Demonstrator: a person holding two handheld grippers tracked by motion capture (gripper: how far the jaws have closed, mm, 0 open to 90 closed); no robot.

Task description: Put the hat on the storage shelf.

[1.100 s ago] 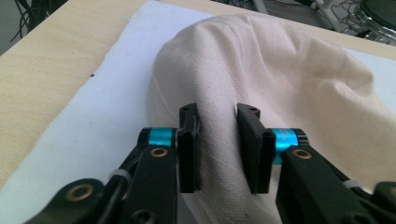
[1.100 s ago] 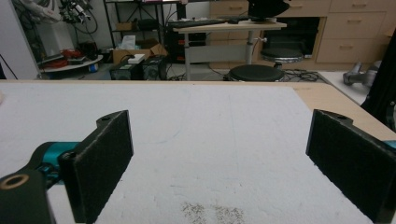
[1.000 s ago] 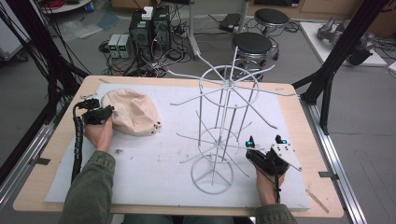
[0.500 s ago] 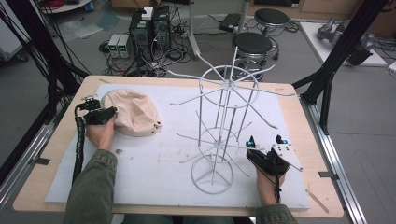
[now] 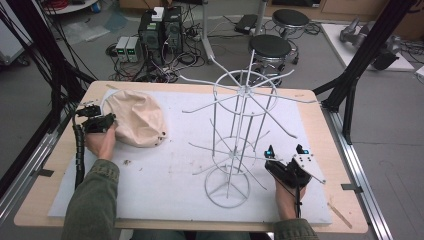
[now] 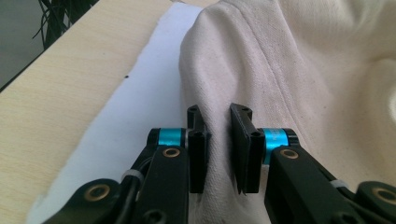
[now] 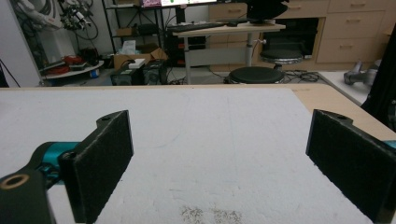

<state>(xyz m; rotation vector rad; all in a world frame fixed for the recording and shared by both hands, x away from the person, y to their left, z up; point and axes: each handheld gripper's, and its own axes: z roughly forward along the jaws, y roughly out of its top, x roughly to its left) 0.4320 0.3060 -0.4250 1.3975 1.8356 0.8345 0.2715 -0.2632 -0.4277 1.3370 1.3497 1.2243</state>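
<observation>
A cream cloth bundle (image 5: pixel 137 117) lies on the white mat (image 5: pixel 165 180) at the far left. My left gripper (image 5: pixel 111 122) is at its left edge. In the left gripper view the cloth (image 6: pixel 303 70) rises in a fold between the jaws, and the left gripper (image 6: pixel 218 109) has just been closing and is now shut on that fold. A tall white wire rack (image 5: pixel 240 125) stands mid-table. To the right of its base my right gripper (image 5: pixel 285 150) rests low over the mat, open wide, with nothing between the right gripper (image 7: pixel 219 140) pads.
The wooden table (image 5: pixel 40 195) edges the mat on all sides. The rack's arms stick out in every direction over the middle. Black frame legs stand at both table sides. Stools, cables and boxes lie on the floor beyond the far edge.
The left gripper has shifted only slightly at the cloth's edge. The right hand and the rack have not moved.
</observation>
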